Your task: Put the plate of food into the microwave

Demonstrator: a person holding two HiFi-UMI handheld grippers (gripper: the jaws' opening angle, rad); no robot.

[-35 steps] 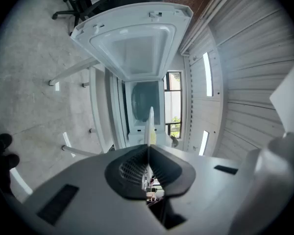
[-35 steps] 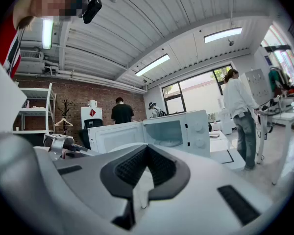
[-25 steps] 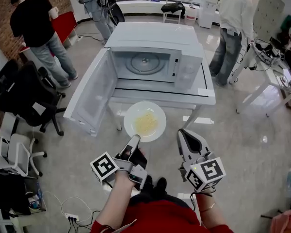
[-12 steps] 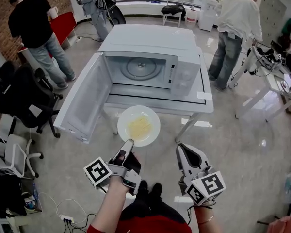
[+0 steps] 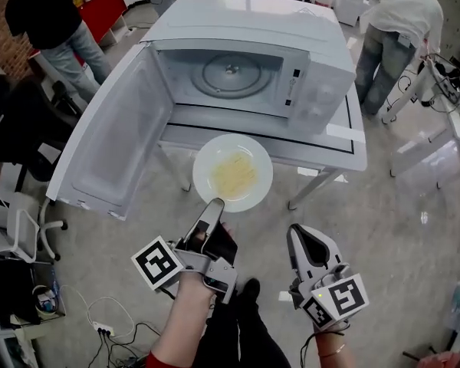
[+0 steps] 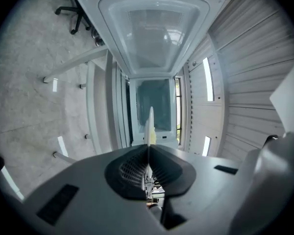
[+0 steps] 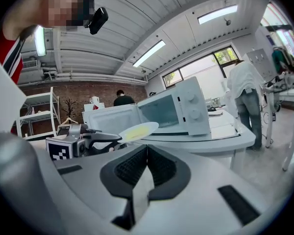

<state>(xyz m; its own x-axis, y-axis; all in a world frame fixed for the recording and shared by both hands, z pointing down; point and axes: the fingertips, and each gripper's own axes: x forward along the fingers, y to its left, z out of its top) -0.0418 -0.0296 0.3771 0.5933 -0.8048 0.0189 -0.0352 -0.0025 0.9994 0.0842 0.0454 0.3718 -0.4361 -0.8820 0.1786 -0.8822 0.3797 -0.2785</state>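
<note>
A white plate (image 5: 232,172) with yellow food hangs in the air just before the white table's (image 5: 345,149) front edge. My left gripper (image 5: 215,207) is shut on the plate's near rim. In the left gripper view the plate (image 6: 150,124) shows edge-on between the pads, in front of the microwave's cavity (image 6: 154,104). The microwave (image 5: 322,90) stands open, its door (image 5: 111,140) swung out to the left, its glass turntable (image 5: 231,73) bare. My right gripper (image 5: 297,234) hangs to the plate's right, shut with nothing in it; its view shows the plate (image 7: 138,129) and microwave (image 7: 186,109).
A person in black (image 5: 50,14) stands at the far left and a person in white (image 5: 402,21) at the far right, behind the table. Black and white office chairs (image 5: 15,129) stand left of the open door. Cables (image 5: 100,328) lie on the floor.
The plate in my left gripper has moved forward toward the microwave, which now looks nearer and larger. Both grippers have come lower. The right gripper stays shut and empty.
</note>
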